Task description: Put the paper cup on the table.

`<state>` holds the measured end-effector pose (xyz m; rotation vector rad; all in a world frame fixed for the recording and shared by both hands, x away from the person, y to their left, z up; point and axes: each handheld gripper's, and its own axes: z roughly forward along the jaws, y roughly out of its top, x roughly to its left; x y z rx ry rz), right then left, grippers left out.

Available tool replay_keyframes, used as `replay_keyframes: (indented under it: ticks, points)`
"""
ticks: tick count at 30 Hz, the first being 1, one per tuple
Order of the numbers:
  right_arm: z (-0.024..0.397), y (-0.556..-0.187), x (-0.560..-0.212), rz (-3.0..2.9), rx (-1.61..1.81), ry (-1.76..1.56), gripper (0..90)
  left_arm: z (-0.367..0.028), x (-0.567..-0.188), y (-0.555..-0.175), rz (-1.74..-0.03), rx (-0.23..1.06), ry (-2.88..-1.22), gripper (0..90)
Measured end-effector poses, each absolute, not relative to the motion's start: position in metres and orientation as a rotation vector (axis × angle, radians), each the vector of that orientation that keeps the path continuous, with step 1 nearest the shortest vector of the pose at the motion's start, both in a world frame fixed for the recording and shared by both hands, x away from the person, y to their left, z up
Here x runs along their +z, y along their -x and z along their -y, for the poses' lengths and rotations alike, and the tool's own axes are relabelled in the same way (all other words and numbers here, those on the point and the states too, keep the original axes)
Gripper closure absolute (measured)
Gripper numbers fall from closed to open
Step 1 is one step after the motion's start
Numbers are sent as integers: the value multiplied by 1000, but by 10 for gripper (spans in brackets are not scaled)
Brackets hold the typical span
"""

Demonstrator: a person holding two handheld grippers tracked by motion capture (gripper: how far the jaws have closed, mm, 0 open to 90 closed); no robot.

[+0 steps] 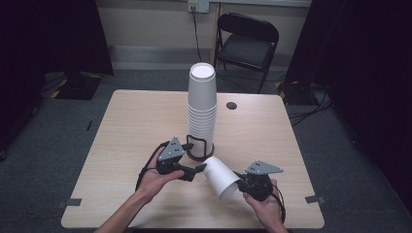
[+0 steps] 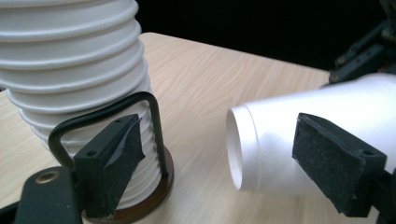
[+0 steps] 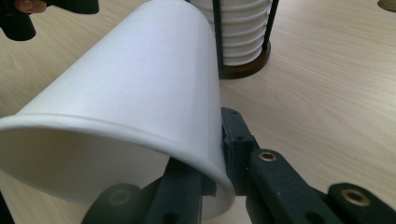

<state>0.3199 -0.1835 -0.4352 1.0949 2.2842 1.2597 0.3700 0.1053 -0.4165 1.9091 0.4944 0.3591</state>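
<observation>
Beside the cup stack (image 1: 201, 104), the right tool (image 1: 241, 183) clamps a plain white cup's (image 1: 221, 177) rim.

You have one loose paper cup (image 1: 221, 177) and one tall stack of cups (image 1: 202, 106); how many cups the stack contains I cannot tell. There is one dark holder (image 1: 200, 152), one table (image 1: 136, 131), one folding chair (image 1: 249, 41), and two grippers.
</observation>
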Motion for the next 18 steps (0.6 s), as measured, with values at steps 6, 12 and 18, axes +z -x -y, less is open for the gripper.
replay_keyframes:
  ticks: [6,12,18]
  points:
    - [188,-321,-433,-2300,1248,-1109,860,-101,-422,-364,-316,456,-2038,159]
    - [190,-325,-432,-2339,1214,-1136,861,-95,-431,-357,-174,512,-2108,163]
    - [194,-329,-431,-2362,1182,-1177,861,-83,-437,-355,-69,535,-2134,166]
